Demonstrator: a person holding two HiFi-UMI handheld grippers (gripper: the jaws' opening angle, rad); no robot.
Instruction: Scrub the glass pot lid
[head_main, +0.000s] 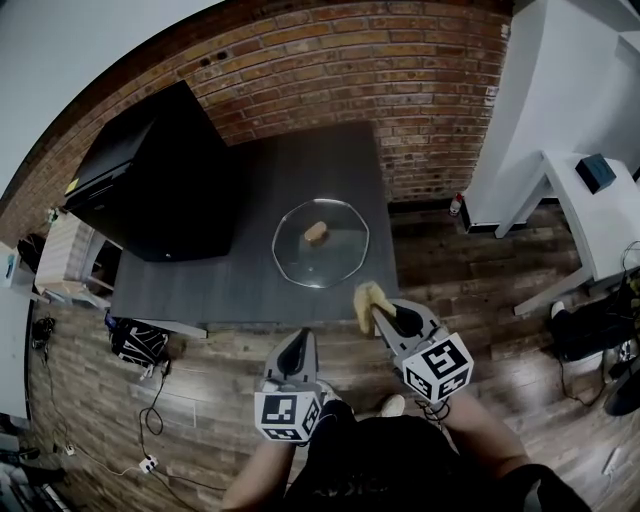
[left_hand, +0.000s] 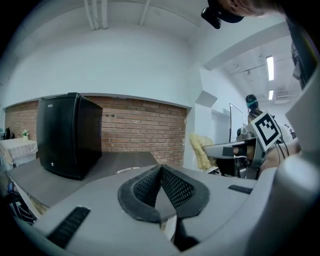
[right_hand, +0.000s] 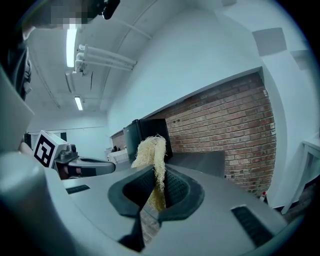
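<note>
A round glass pot lid with a tan knob lies flat on the dark grey table, near its right front corner. My right gripper is shut on a pale yellow loofah scrubber, held just off the table's front edge, short of the lid. In the right gripper view the loofah scrubber sticks up from between the closed jaws. My left gripper hangs lower and to the left, shut and holding nothing. The left gripper view shows its jaws pressed together, with only the lid's rim visible past them.
A black mini fridge stands on the table's left half. A brick wall runs behind the table. White furniture stands to the right. Cables and a bag lie on the wood floor at the left.
</note>
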